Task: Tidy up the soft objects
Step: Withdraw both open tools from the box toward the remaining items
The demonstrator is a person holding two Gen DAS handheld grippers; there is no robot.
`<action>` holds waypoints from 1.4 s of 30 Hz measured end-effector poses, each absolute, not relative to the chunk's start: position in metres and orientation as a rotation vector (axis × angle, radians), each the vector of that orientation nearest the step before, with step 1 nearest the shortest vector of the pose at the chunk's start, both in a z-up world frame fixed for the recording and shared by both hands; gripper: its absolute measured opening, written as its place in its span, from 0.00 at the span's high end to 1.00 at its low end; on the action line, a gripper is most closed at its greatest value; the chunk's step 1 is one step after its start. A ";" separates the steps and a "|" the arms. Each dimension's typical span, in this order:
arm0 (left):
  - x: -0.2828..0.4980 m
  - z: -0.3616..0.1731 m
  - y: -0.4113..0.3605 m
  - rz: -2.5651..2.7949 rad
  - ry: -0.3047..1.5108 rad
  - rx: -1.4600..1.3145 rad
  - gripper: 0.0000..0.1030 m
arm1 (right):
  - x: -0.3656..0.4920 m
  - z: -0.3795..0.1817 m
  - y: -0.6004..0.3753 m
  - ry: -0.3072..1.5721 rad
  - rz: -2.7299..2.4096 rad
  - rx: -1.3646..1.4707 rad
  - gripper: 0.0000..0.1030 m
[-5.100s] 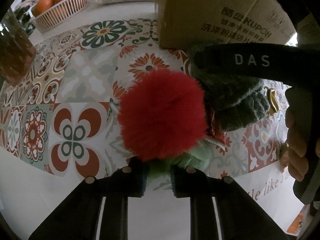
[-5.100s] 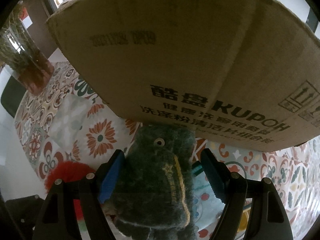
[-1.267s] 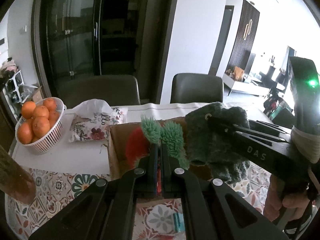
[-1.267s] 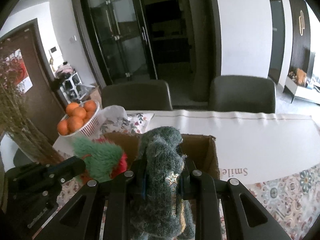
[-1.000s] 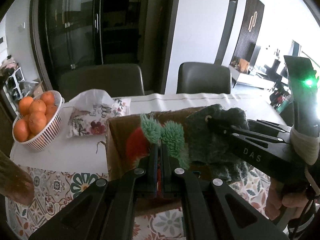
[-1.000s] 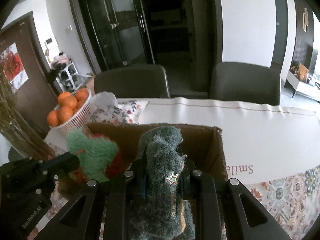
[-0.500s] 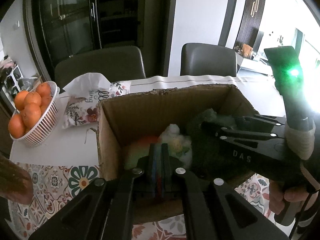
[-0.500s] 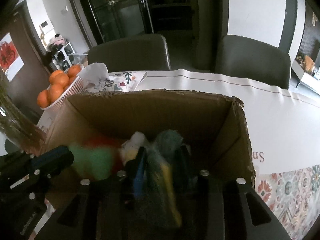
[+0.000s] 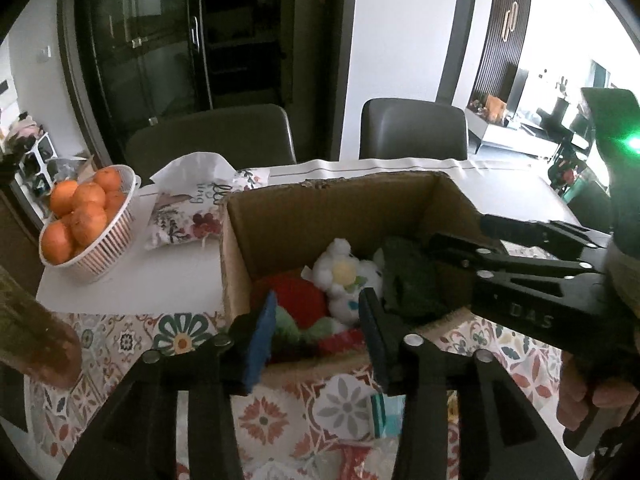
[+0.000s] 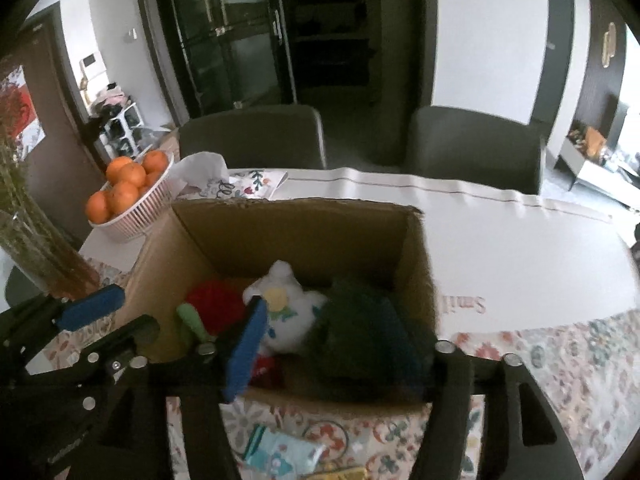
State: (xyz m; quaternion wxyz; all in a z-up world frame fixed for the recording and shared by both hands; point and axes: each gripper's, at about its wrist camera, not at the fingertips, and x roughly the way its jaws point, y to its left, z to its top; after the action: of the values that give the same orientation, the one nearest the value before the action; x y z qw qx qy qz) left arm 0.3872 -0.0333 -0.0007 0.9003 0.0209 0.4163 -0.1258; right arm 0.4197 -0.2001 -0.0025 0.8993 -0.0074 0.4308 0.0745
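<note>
An open brown cardboard box (image 9: 276, 216) stands on a table covered by a flower-patterned tiled cloth (image 9: 264, 420), and the soft things lie inside it: a red fluffy pompom with green plush leaves (image 9: 298, 300) toward the left, a white plush toy with a pale yellow centre (image 9: 344, 276) in the middle, and a dark green knitted glove (image 9: 408, 280) toward the right. The left gripper (image 9: 316, 328) hovers over the box's near wall, its blue-padded jaws opening with nothing pressed between them; the red pompom lies below the gap. The right gripper (image 10: 340, 344) hangs above the dark glove, its jaws likewise opening and free of it; its black frame hides the near edge of the box. Behind the box to the left sit a white ribbed basket of oranges (image 9: 80, 224) and a white flower-printed fabric pouch (image 9: 188, 208), and two dark grey chairs (image 9: 212, 140) stand at the table's far side. A small teal-striped packet (image 10: 280, 452) lies on the cloth just in front of the box.
</note>
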 end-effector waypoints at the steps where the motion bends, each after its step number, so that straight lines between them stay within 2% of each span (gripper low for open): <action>1: 0.384 0.001 -0.033 -0.261 0.859 0.044 0.52 | 0.413 0.001 -0.201 0.882 0.146 -0.020 0.32; 6: 0.359 0.013 -0.035 -0.256 0.838 0.069 0.41 | 0.383 0.014 -0.205 0.887 0.104 -0.049 0.26; 15: 0.319 0.027 -0.041 -0.265 0.825 0.127 0.28 | 0.342 0.020 -0.212 0.946 0.055 -0.084 0.26; 30: 0.285 -0.010 -0.058 -0.307 0.936 0.258 0.27 | 0.300 -0.013 -0.221 1.134 -0.038 -0.135 0.26; 42: 0.285 -0.056 -0.065 -0.338 1.094 0.296 0.27 | 0.289 -0.055 -0.224 1.296 -0.099 -0.187 0.26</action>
State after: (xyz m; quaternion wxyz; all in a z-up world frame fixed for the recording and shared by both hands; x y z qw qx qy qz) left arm 0.2845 -0.0651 -0.0559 0.8303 0.1398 0.5155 -0.1591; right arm 0.2889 -0.2243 -0.0548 0.7922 -0.0867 0.6023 -0.0459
